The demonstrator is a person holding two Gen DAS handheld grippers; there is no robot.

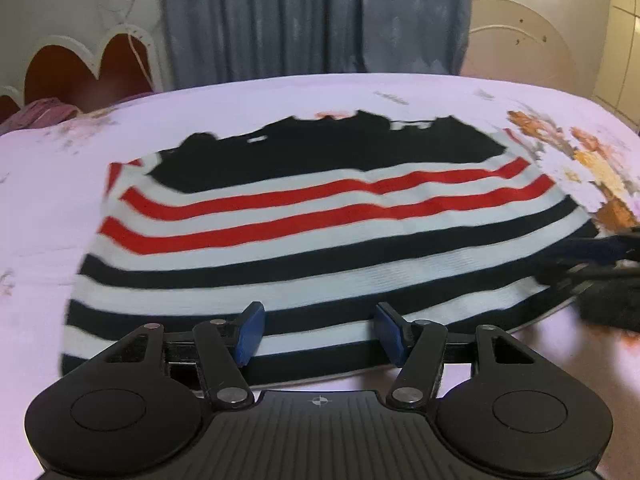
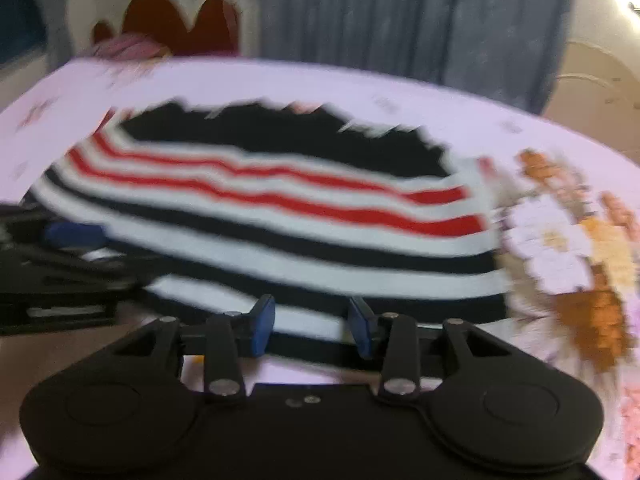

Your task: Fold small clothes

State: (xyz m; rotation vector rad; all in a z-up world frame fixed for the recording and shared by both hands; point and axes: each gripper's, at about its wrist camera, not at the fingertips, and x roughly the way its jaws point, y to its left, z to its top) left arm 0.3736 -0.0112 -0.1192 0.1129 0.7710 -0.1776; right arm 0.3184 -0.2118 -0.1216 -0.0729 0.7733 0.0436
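So the striped sweater is lying spread out on the bed's floral sheet, with the black top part sitting at the far end and the black-and-white bands running closest to the cameras. It's looking like at least one fold might already be in, since the far black edge is sitting ragged on top of the stripes, but honestly I can't tell for sure.

Left gripper is hovering right over the near hem with its blue pads standing apart, nothing pinched between them. Right gripper is doing the same thing just beside it over the near hem, jaws apart as well, no fabric caught. The right wrist view is pretty smeared, so the details there are fuzzy.

My read: nobody's gripping anything right now, and the piece is still lying wide, so there's folding left to do, probably bringing the near hem up or the sides in.
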